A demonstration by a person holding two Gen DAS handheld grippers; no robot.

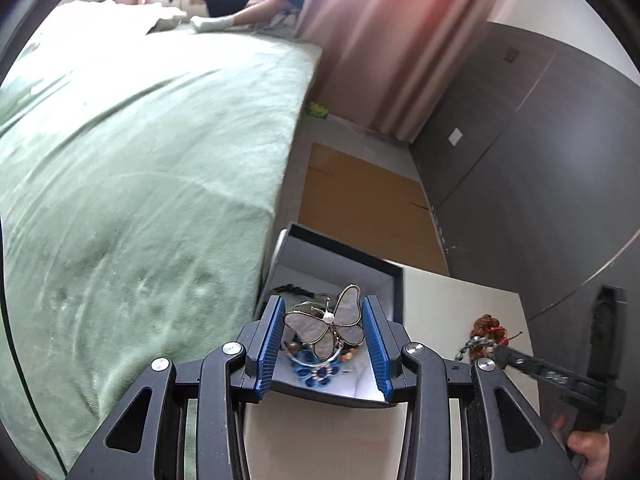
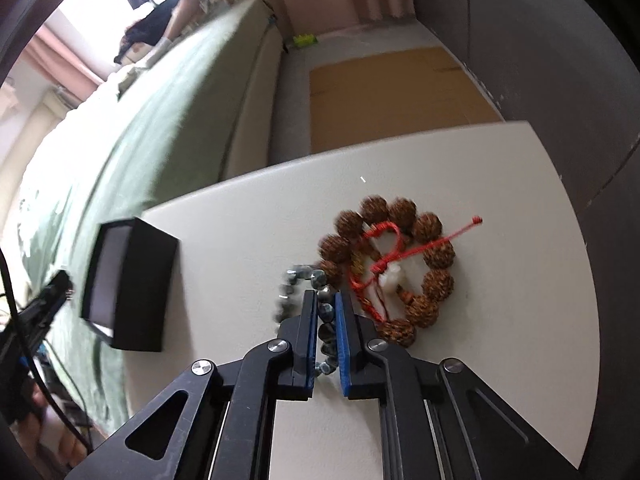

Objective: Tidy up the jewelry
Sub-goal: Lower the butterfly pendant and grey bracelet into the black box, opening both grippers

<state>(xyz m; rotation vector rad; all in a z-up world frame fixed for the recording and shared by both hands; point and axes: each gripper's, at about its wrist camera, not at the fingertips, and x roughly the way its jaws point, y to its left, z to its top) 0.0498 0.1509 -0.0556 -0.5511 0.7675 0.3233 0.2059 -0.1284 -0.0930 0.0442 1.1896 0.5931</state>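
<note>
My left gripper (image 1: 325, 328) is shut on a pearl-winged butterfly brooch (image 1: 326, 326), held just above the open black jewelry box (image 1: 384, 276). The box holds a blue flower piece (image 1: 316, 372) and other small items. In the right wrist view the box (image 2: 132, 288) stands on the table's left. My right gripper (image 2: 326, 316) is shut on a grey bead bracelet (image 2: 326, 312) that lies on the white table (image 2: 500, 320). A brown seed-bead bracelet (image 2: 434, 258) with red cord (image 2: 384, 264) lies just right of it, also seen in the left wrist view (image 1: 486, 330).
A green bed (image 1: 140, 160) runs along the table's left edge. Brown cardboard (image 1: 360, 200) lies on the floor beyond the table. A dark grey wardrobe (image 1: 540, 160) stands to the right, pink curtains (image 1: 380, 40) behind.
</note>
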